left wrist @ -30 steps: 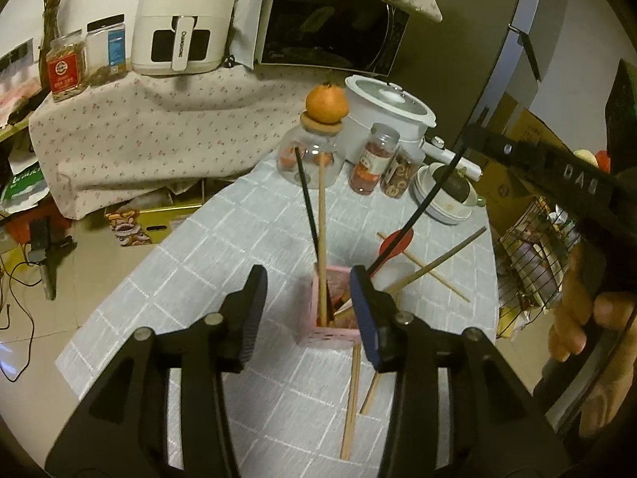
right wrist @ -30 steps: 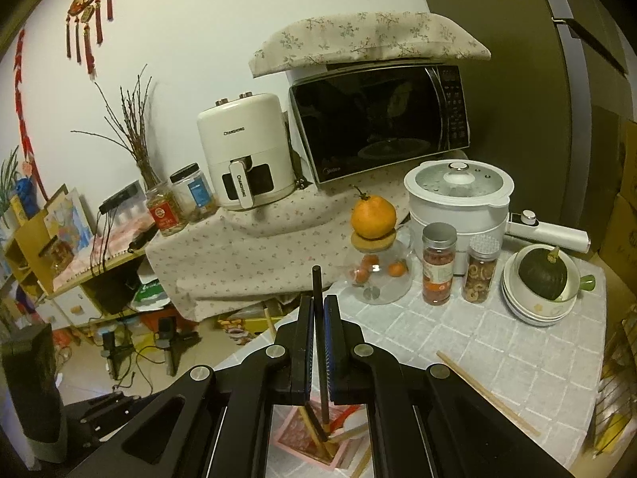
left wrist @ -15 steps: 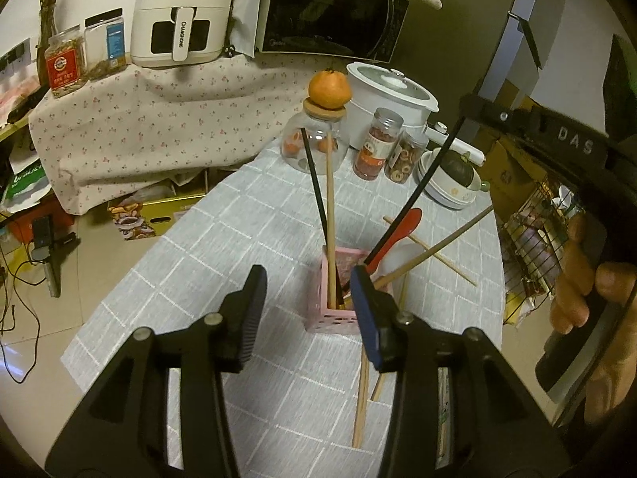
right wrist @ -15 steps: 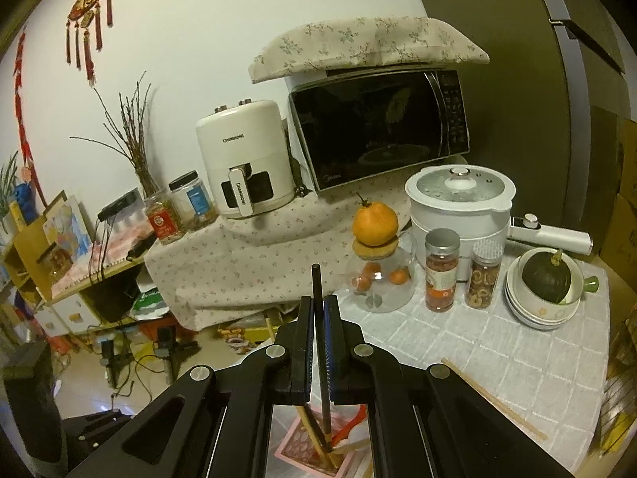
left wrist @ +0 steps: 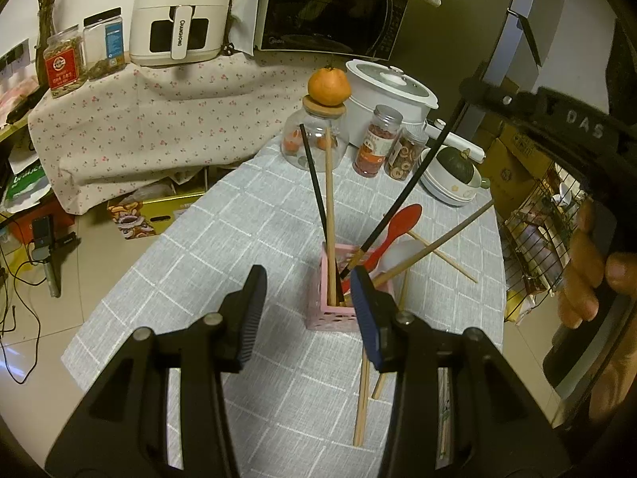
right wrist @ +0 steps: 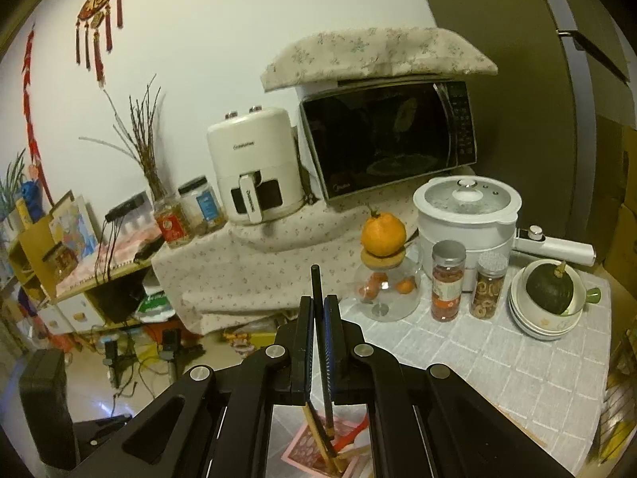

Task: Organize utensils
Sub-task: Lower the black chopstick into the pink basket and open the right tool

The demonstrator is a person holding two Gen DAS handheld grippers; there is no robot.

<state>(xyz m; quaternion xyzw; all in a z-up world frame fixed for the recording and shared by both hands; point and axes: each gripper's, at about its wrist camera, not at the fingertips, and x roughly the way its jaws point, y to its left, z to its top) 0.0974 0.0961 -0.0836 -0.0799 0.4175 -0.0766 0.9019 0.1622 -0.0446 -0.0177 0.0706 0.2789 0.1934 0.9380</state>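
Lowering a thin black chopstick into the square pink plastic holder

The right gripper pinches it near its upper end, tip inside the holder; light, stiff and slick, it could pivot. The left gripper hangs wide open and empty, near the holder.

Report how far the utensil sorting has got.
Done: a black chopstick, a wooden one and the red spoon stand in the pink holder. In hand: the right gripper is shut on another black chopstick, its tip in the holder. Left: wooden chopsticks lying on the table; the left gripper is open.
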